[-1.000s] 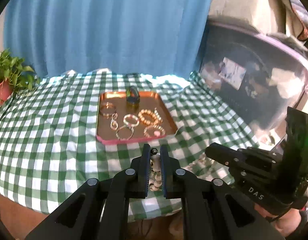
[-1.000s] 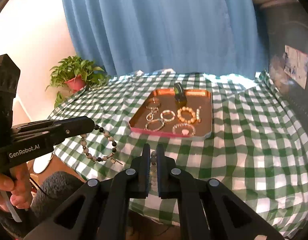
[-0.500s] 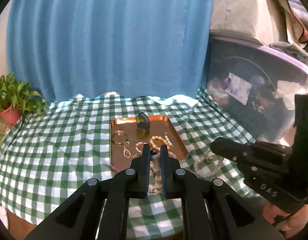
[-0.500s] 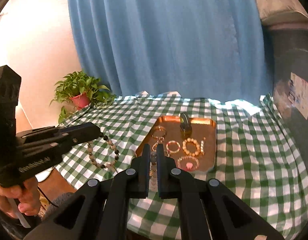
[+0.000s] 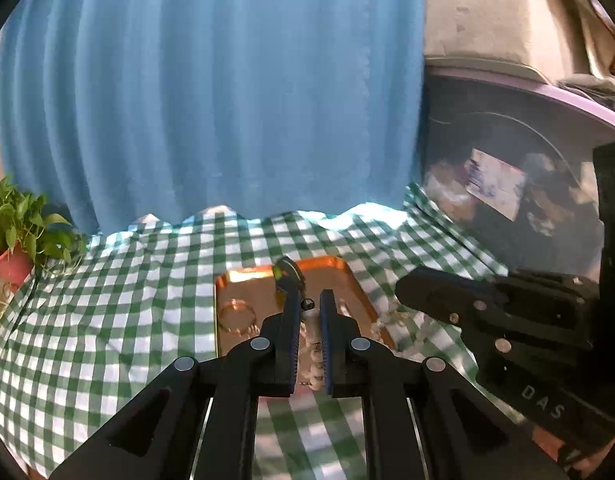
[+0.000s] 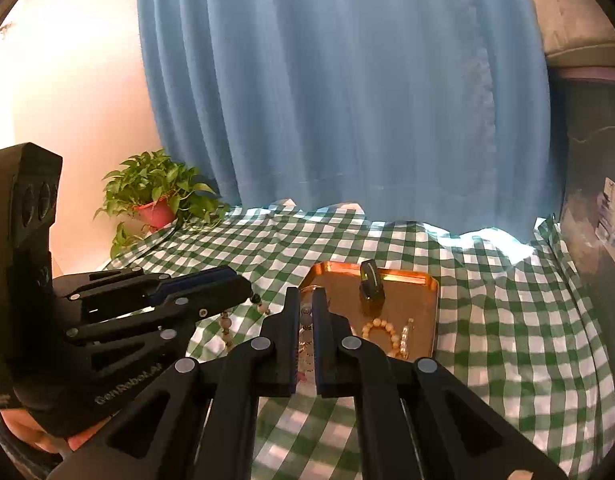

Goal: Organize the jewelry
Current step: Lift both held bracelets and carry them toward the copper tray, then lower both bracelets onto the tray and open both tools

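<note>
A copper tray (image 5: 223,292) (image 6: 421,308) lies on the green checked tablecloth, holding a dark ring stand (image 6: 371,286) (image 5: 290,271), a beige bead bracelet (image 6: 381,334) and a ring bracelet (image 5: 238,313). My left gripper (image 5: 308,304) is shut on a bead bracelet (image 5: 313,354) that hangs between its fingers above the tray's near edge. My right gripper (image 6: 303,300) is shut on a second bead bracelet (image 6: 305,344). The left gripper shows in the right wrist view (image 6: 243,292) with dark and pale beads (image 6: 227,326) dangling from it.
A potted plant (image 6: 155,200) (image 5: 15,240) stands at the table's back left. A blue curtain (image 6: 347,80) hangs behind. A dark storage bin with a purple lid (image 5: 527,152) stands to the right of the table. The right gripper's body (image 5: 507,320) is close on the right.
Both grippers, still shut on their bracelets, have risen and tilted up and come over the tray's near edge. The tray now sits lower in both views, partly hidden behind the fingers.
</note>
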A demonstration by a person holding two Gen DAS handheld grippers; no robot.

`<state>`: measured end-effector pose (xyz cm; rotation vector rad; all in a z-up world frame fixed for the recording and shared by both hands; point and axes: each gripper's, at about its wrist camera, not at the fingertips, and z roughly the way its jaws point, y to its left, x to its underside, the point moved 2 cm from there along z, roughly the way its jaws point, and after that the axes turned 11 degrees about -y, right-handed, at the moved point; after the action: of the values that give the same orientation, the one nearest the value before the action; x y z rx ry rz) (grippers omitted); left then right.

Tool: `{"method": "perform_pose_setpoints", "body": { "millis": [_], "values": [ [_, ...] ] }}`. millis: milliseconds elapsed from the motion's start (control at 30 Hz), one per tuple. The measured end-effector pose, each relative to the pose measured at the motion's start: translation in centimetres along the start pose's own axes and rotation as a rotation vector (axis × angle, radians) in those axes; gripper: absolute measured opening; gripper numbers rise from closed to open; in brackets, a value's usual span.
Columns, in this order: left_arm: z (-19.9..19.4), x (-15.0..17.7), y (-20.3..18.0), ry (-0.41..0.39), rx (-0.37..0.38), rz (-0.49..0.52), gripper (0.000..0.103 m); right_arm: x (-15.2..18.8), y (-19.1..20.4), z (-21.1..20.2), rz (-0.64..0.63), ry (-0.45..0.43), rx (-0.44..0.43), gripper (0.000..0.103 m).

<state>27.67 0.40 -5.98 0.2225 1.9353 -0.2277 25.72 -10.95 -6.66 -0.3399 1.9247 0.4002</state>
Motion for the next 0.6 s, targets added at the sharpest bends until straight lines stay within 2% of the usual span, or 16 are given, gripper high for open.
{"method": "perform_pose_setpoints", "body": {
  "millis": [133,300,333,400,500,600],
  "values": [
    [2.6,-0.5,1.6,-0.015,0.0,-0.038,0.01,0.0,-1.6,2.1,0.022,0.003,0.008,0.005],
    [5.1,-1.6,5.1,-0.04,0.01,-0.159,0.01,-0.3,-4.2,4.8,0.049,0.001,0.015,0.005],
    [5.7,-1.9,6.0,-0.046,0.047,-0.22,0.01,-0.3,-4.6,5.2,0.052,0.0,0.01,0.005],
    [6.9,-2.1,7.4,-0.048,0.069,-0.294,0.01,-0.5,-5.5,6.5,0.063,-0.001,0.005,0.005],
    [9.6,-1.9,8.5,-0.037,0.156,-0.366,0.01,-0.7,-6.5,8.5,0.09,-0.001,-0.031,0.005],
    [13.7,-0.7,9.2,0.009,0.184,-0.395,0.01,-0.6,-7.8,10.9,0.087,0.008,-0.033,0.005]
  ]
}}
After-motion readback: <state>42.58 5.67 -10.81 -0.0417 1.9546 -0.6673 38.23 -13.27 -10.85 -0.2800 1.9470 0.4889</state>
